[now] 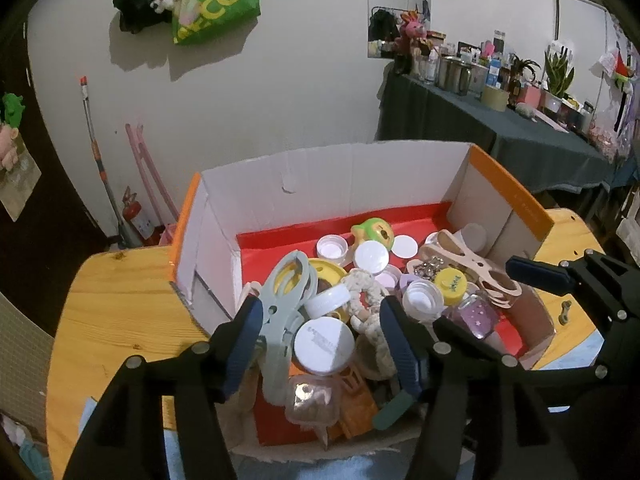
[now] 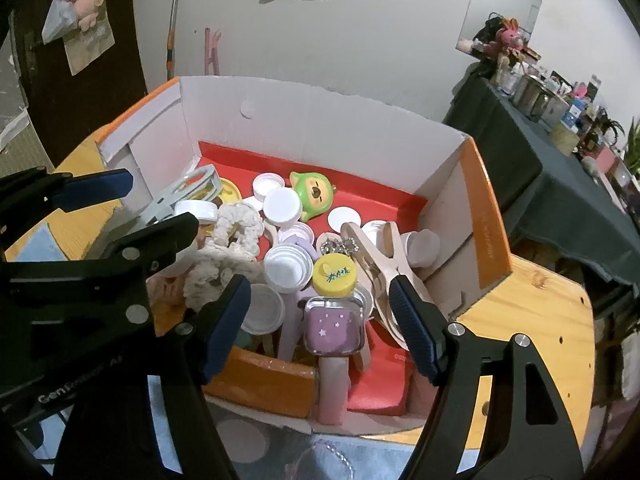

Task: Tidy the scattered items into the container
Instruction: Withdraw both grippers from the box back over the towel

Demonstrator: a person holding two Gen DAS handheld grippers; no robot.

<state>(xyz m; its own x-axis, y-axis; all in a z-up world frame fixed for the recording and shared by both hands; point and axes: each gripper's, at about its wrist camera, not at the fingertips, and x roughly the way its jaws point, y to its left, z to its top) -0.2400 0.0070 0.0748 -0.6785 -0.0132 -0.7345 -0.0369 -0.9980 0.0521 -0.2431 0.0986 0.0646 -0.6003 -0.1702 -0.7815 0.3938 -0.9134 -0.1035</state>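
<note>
**Both grippers over the full box, nothing held**

Your left gripper (image 1: 320, 344) hangs with jaws spread, empty, above the orange-and-white cardboard box (image 1: 352, 176). A grey plastic clip (image 1: 280, 312) lies at its left pad, long axis running away from you. Your right gripper (image 2: 324, 320), jaws also spread and empty, straddles a purple square bottle (image 2: 334, 326). Beyond both, the red floor is open.

White wall (image 1: 280, 80), cluttered dark-clothed side table (image 1: 460, 120)
</note>
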